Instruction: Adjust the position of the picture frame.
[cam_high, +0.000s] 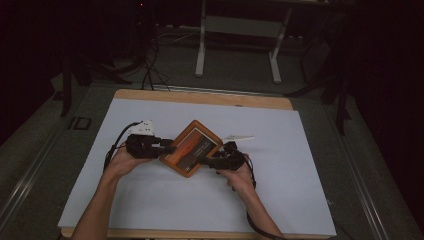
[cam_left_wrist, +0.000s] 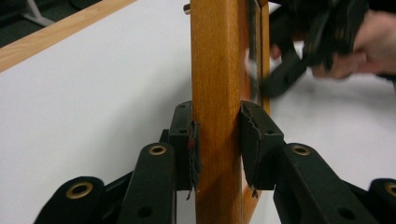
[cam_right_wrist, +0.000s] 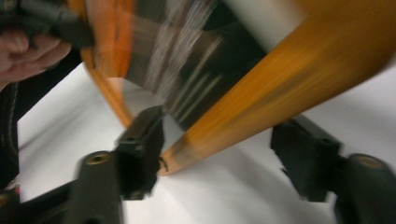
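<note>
Clamped in my left gripper (cam_left_wrist: 217, 140) by its nine o'clock edge, the wooden picture frame (cam_high: 191, 148) hangs mid-table, while my right gripper (cam_right_wrist: 219, 154), jaws apart, straddles its three o'clock corner without squeezing, so the second grip remains.

Your right tongs (cam_right_wrist: 217, 158) view is smeared by motion: the frame (cam_right_wrist: 280, 79) streaks across it, its print unreadable, and you cannot tell there whether the pads touch the wood. In your left tongs (cam_left_wrist: 217, 144) view the frame (cam_left_wrist: 215, 70) runs off the top and bottom edges. From above, the white thing (cam_high: 239, 136) beyond the frame is too small to identify.
</note>
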